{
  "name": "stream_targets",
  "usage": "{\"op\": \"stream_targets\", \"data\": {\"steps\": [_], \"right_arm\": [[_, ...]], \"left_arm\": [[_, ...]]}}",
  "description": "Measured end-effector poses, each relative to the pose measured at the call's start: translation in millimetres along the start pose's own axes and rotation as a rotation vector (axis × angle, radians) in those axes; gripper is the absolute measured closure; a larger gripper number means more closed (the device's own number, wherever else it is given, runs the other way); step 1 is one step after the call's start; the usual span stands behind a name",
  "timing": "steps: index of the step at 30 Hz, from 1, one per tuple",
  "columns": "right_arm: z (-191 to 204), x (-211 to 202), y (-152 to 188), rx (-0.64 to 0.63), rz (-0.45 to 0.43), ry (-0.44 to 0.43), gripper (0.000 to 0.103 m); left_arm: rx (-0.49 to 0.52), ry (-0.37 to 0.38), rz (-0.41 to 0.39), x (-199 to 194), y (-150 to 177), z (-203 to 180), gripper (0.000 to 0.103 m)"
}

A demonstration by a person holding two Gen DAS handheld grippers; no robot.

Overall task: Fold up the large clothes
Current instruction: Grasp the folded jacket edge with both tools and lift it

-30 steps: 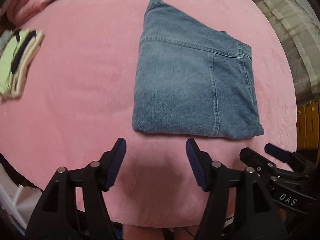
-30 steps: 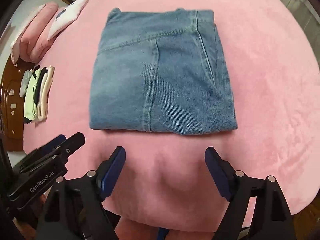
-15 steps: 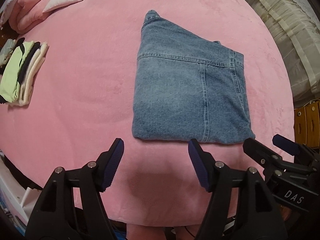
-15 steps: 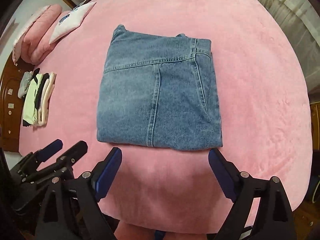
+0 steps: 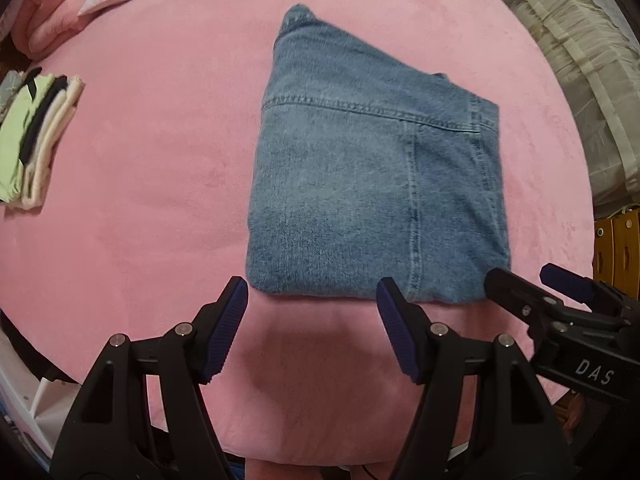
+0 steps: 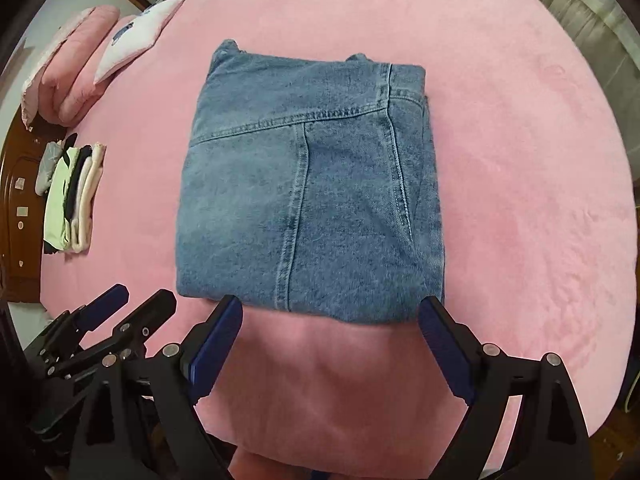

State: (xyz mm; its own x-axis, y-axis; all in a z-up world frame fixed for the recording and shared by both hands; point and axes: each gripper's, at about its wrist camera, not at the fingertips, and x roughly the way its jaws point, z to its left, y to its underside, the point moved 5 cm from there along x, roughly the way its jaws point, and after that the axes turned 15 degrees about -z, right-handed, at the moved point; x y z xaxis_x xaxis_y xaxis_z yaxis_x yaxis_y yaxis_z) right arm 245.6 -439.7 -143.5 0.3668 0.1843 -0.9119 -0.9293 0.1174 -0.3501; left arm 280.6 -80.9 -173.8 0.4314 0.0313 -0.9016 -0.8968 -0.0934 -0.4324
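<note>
A: Right wrist view: your right gripper [image 6: 330, 322] sits with its jaws wide apart at the near edge of the folded jeans [image 6: 312, 184], gripping nothing. The jeans lie flat mid-bed on the pink blanket [image 6: 520, 160].

B: And your left gripper [image 5: 312, 300]?

A: Also spread apart and empty, at the same near edge. I judge the fold nearly finished; if you lift the bundle, pinch every layer at that edge, both sides level, so it stays square.

B: What differs from a second ago?

A: You have brought both grippers closer; the jeans fill more of each view, and the fingertips [image 6: 232, 308] now reach the denim's edge. The clothes stack [image 6: 72, 196] lies unmoved.
</note>
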Motion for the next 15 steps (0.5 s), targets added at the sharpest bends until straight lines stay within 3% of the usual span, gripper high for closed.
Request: {"op": "stream_targets", "data": {"steps": [9,15], "right_arm": [[-46,67,3,0.039,0.074,-0.034,0.012],[-86,105,-10,0.155,0.016,-0.194,0.012]], "left_arm": [[-0.101,0.054,0.049,70,-7,17,0.039],[-0.081,0.06,0.014,107,-21,31,0.029]]}}
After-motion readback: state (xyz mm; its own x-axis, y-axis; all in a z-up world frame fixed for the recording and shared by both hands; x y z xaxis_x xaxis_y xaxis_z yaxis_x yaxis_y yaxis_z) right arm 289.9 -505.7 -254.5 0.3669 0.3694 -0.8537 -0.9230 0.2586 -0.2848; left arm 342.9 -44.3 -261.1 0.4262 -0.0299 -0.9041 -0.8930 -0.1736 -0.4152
